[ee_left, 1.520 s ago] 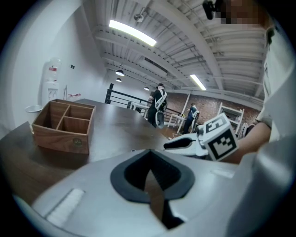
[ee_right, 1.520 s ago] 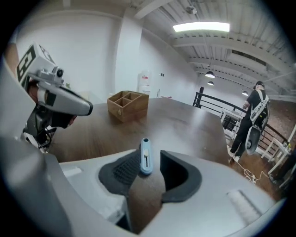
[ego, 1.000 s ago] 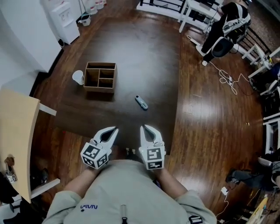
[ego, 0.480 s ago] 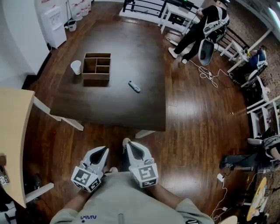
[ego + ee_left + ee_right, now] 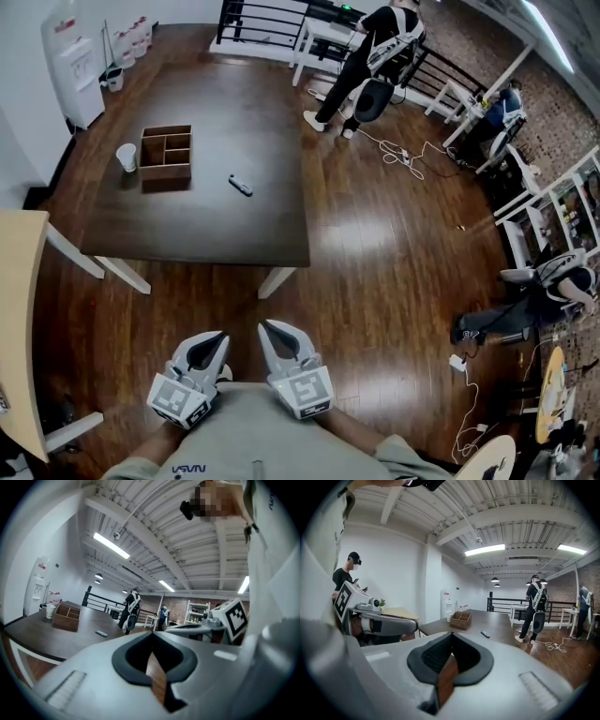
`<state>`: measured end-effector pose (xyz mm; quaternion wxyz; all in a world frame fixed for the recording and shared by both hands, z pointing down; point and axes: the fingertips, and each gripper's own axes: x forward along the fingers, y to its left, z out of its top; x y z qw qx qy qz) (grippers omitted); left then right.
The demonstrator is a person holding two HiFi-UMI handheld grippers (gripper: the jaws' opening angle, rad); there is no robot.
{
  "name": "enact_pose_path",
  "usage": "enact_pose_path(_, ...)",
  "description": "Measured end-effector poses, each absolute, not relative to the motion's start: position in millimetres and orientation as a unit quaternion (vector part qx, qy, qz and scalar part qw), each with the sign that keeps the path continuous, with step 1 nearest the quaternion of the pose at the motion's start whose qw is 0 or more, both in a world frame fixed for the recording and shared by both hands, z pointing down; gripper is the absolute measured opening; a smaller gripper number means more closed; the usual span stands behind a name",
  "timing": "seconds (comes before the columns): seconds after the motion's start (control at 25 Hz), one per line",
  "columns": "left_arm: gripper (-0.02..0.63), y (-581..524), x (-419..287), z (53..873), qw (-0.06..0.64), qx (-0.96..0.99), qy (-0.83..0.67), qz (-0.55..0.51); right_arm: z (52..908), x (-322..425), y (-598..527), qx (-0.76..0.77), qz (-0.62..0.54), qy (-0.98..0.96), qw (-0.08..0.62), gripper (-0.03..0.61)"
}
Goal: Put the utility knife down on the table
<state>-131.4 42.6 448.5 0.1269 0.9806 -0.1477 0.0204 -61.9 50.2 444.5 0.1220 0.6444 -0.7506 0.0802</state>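
The utility knife (image 5: 241, 186) already lies flat on the dark table (image 5: 216, 234), to the right of the wooden box (image 5: 166, 157) and slightly nearer the person, apart from it and touched by nothing. A white cup (image 5: 127, 157) stands just left of that box.

The 2 grippers are well apart from the box, off the table's near edge and above the wood floor, close to the person's chest. In its own view the left gripper (image 5: 220, 337) has its jaws pressed together with nothing between them. The right gripper (image 5: 267, 328) is the same: tips meeting, empty.

Judged from this, the task looks finished, since the knife is down and free of both grippers. Nothing seems left beyond keeping the 2 grippers clear of the table.
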Motion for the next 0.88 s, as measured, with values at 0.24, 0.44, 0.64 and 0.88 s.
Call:
enact_pose_path(0.24, 0.002, 97, -90, 441, 0.126, 0.982, -0.137, 0.017, 438, -23, 104, 0.651, 0.068, -0.748, 0.106, 0.002)
enact_pose_path(0.44, 0.002, 145, -43, 435, 0.115, 0.983, -0.141, 0.017, 440, 14, 150, 0.645, 0.059, -0.756, 0.093, 0.002)
enact_pose_path(0.64, 0.002, 186, -17, 437, 0.095, 0.981, -0.167, 0.021, 440, 39, 191, 0.622, 0.041, -0.778, 0.082, 0.002)
enact_pose_path(0.88, 0.002, 239, -4, 437, 0.085, 0.976, -0.197, 0.025, 446, 46, 243, 0.591, 0.043, -0.802, 0.079, 0.002)
